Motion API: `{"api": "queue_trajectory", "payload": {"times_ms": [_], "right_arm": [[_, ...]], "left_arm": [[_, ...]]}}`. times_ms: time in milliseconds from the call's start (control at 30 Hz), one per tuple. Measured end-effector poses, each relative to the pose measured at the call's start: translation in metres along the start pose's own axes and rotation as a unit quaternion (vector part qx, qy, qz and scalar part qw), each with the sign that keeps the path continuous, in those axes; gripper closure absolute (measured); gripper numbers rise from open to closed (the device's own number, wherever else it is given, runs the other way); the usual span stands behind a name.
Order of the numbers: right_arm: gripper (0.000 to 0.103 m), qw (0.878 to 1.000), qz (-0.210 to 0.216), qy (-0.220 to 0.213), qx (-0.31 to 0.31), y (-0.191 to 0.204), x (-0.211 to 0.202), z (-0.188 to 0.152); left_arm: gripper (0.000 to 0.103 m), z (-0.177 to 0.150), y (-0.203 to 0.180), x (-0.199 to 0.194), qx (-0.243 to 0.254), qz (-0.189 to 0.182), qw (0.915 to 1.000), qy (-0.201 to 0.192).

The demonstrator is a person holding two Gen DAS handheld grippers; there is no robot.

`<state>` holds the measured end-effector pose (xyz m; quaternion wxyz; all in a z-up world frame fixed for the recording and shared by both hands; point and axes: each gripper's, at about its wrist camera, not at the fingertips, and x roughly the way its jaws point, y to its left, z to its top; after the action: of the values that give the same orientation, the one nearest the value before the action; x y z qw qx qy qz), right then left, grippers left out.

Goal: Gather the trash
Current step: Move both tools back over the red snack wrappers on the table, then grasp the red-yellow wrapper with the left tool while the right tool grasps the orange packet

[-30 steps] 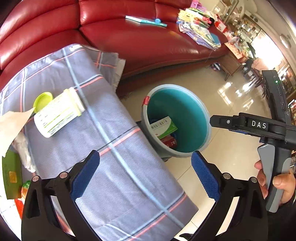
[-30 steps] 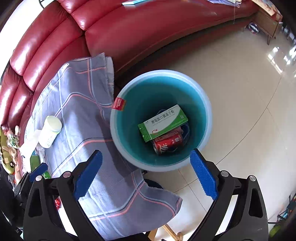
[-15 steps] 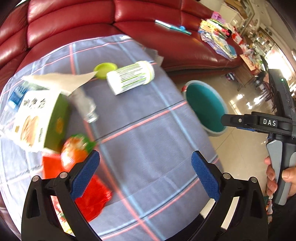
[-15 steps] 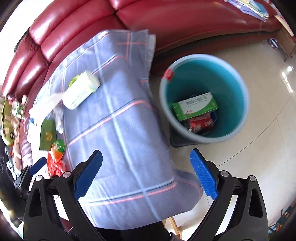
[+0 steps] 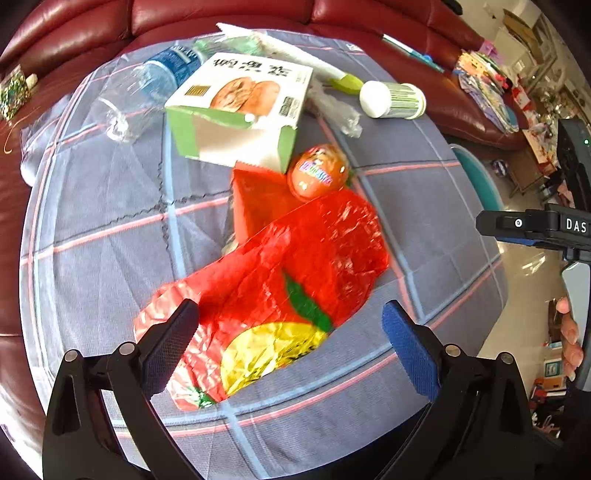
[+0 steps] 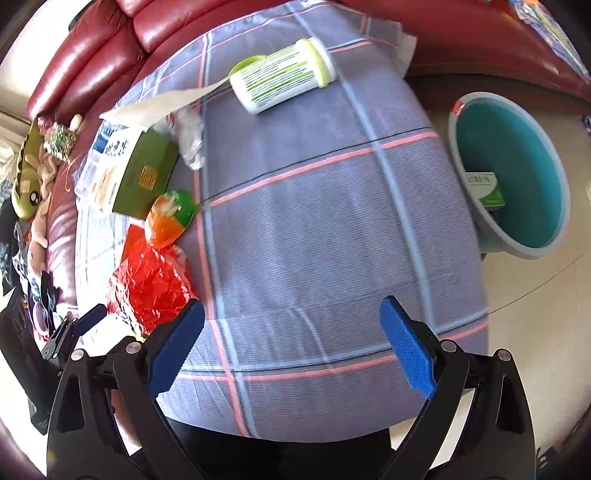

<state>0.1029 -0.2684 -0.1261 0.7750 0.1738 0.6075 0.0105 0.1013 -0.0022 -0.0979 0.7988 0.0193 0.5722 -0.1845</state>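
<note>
Trash lies on a plaid cloth (image 5: pixel 110 229): a crumpled red foil bag (image 5: pixel 280 280), an orange round packet (image 5: pixel 318 171), an open white-and-green box (image 5: pixel 240 110), a clear water bottle (image 5: pixel 140 92) and a white tub (image 5: pixel 391 100). My left gripper (image 5: pixel 291 343) is open and empty, just above the red bag's near end. My right gripper (image 6: pixel 291 347) is open and empty over bare cloth (image 6: pixel 314 221). The teal bin (image 6: pixel 517 177) stands on the floor at the right and holds a green-and-white box (image 6: pixel 484 188). The red bag (image 6: pixel 151 284) lies left of my right gripper.
A red leather sofa (image 5: pixel 92 33) runs behind the table. A green lid (image 6: pixel 251 61) and a paper sheet (image 6: pixel 159 105) lie by the white tub (image 6: pixel 280 75). A crumpled clear wrapper (image 6: pixel 188 136) lies near the box. Plush toys (image 6: pixel 33 177) sit at the far left.
Both grippers have swung left from the bin toward the trash on the cloth. My left gripper now hangs over the red bag. Both stay open and empty.
</note>
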Motion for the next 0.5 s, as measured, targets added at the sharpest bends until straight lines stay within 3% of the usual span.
{"api": "queue_trajectory", "payload": {"times_ms": [267,500], "right_arm": [[0.011,1.0,0.001,0.022,-0.018,0.026,0.019,-0.006],[0.011,1.0,-0.002,0.022,-0.017,0.029,0.022,-0.005]], "left_arm": [[0.004,-0.01,0.002,0.011,0.011,0.014,0.9998,-0.01],[0.004,-0.012,-0.015,0.03,0.056,0.072,0.9957,-0.017]]}}
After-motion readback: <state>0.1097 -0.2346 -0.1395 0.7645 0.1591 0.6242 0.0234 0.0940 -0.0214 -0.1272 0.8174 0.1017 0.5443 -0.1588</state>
